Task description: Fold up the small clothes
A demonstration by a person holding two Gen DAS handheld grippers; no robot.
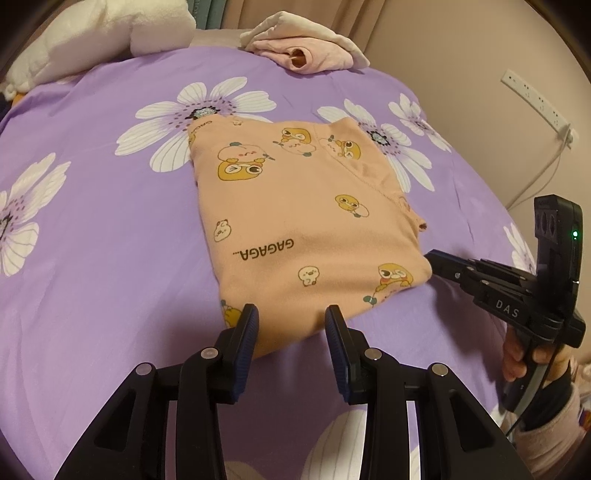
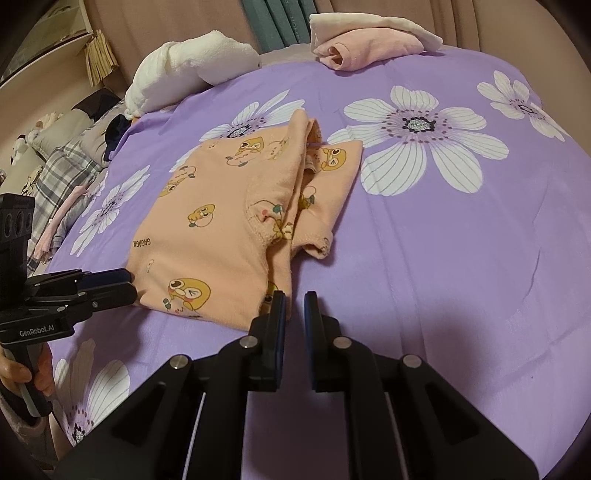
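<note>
A peach garment with yellow cartoon prints [image 1: 295, 206] lies folded into a rough rectangle on the purple flowered bedspread [image 1: 110, 240]. It also shows in the right wrist view [image 2: 229, 229], with a sleeve edge on its right side. My left gripper [image 1: 291, 314] is open and empty at the garment's near edge, and it also shows in the right wrist view [image 2: 127, 282]. My right gripper [image 2: 294, 301] has its jaws slightly apart and empty at the garment's near right corner. In the left wrist view it [image 1: 436, 260] sits beside that corner.
A folded pink garment [image 1: 317, 55] and cream cloth [image 1: 291, 26] lie at the far edge of the bed. A white plush pillow [image 2: 192, 66] sits at the back left. A power strip [image 1: 535, 99] hangs on the wall to the right. Plaid bedding [image 2: 62, 166] lies beyond the left edge.
</note>
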